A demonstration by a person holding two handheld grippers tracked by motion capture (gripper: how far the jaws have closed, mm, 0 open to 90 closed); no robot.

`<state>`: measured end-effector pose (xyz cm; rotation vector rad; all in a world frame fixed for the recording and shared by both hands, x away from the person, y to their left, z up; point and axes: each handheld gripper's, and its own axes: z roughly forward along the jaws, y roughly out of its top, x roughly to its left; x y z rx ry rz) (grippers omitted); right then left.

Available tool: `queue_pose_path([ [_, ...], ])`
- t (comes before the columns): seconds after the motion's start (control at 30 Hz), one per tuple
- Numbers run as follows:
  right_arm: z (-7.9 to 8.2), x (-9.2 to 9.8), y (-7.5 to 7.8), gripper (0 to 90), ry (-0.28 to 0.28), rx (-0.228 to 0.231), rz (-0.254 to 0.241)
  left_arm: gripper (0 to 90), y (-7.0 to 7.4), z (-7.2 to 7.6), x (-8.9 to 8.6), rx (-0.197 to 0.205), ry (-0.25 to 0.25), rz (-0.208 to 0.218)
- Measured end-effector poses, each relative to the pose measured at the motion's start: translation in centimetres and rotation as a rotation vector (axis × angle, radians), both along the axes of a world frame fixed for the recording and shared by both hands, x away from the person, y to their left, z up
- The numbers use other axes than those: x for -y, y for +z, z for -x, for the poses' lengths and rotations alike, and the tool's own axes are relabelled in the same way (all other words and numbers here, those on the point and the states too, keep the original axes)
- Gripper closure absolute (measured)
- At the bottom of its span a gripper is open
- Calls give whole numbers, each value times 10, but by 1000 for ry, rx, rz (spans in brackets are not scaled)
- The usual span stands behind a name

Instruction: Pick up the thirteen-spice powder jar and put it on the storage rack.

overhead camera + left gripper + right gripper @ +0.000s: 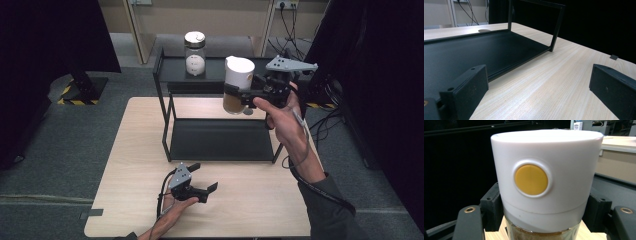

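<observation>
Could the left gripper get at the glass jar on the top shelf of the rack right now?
Probably not without a long reach. The left gripper sits open low at the table's near edge, while the glass jar stands on the rack top shelf at the far side.

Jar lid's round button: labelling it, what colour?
Yellow-orange button, set in the white lid; right gripper view.

Lower part of the jar cut off by the bottom edge in the right gripper view, contents there blurred. Label on the far jar too small to read. Right jaw of the left tongs cut by the frame corner. Rack cut off at left.
</observation>
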<state>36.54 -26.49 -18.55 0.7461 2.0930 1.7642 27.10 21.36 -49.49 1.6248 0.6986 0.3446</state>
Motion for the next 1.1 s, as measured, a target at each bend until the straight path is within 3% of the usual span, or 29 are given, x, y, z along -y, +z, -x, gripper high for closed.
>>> queue_pose_path([
  [0.67,-25,-21,28,310,-118,17,19,15,0,0,0,-1,1,2],
  [1.1,-38,-32,30,310,-211,35,23,15,0,1,0,-1,-3,4],
])
